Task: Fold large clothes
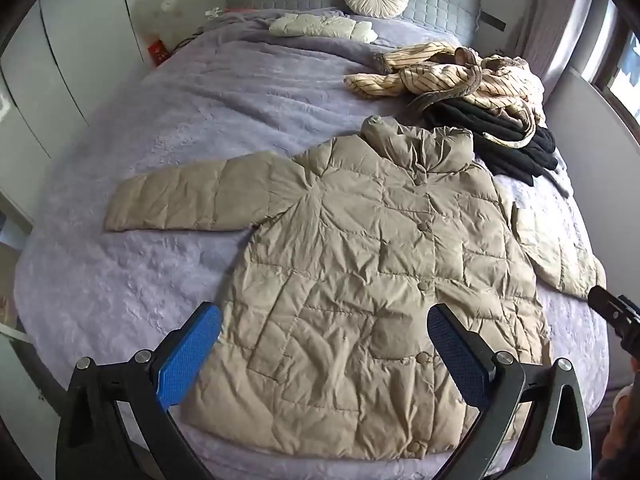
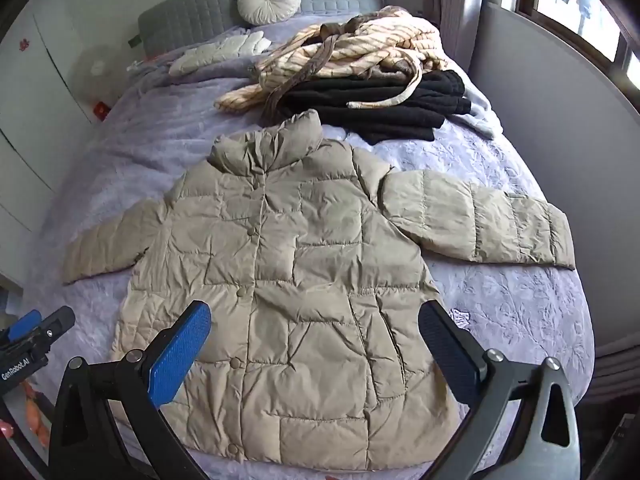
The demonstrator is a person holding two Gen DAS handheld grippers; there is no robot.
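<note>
- Spread flat, buttoned, on the bed: padded coat, sleeves out left and right.
- Both wide and empty above the near hem: left gripper, right gripper.
- Best to pinch a sleeve cuff, fold inward, keep padding smooth.

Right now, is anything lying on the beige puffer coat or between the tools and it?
Nothing visible. The beige quilted puffer coat lies flat and bare on the lavender bedspread; both open tools hover above its hem. The black and striped clothes pile sits beyond its collar.
</note>
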